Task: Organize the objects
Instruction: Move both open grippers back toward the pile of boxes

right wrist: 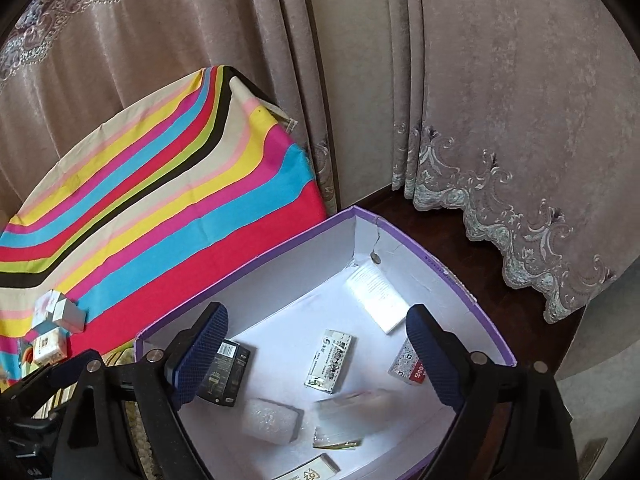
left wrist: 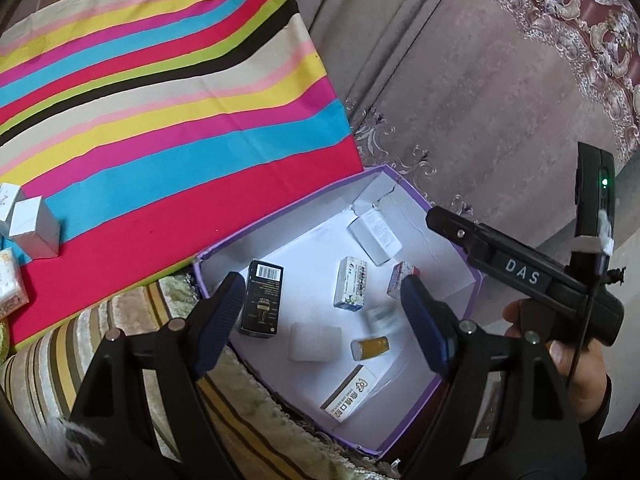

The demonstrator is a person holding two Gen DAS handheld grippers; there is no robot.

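Observation:
A purple-rimmed white cardboard box point(left wrist: 280, 216) point(right wrist: 256, 258) sits beside the striped table. Inside lie a black carton point(left wrist: 262, 298) point(right wrist: 230, 376), a white-blue carton point(left wrist: 351, 284) point(right wrist: 330, 360), a red-white carton point(left wrist: 402, 276) point(right wrist: 404, 366), a flat white pack point(left wrist: 376, 236) point(right wrist: 378, 294), a white wrapped block point(left wrist: 314, 342) point(right wrist: 274, 420), a yellow vial point(left wrist: 370, 347) and a long white box point(left wrist: 348, 394). A blurred small item point(left wrist: 382, 318) point(right wrist: 352, 404) is dropping into the box. My left gripper point(left wrist: 322, 320) is open and empty above the box. My right gripper point(right wrist: 316, 356) is open and empty above it; its body also shows in the left wrist view point(left wrist: 520, 276).
A table with a striped cloth point(left wrist: 160, 100) point(right wrist: 160, 184) holds small white boxes point(left wrist: 34, 226) point(right wrist: 64, 312) and a patterned pack point(left wrist: 10, 288) point(right wrist: 48, 344) at its left edge. A striped rug point(left wrist: 60, 360) lies below. Curtains point(right wrist: 500, 120) hang behind.

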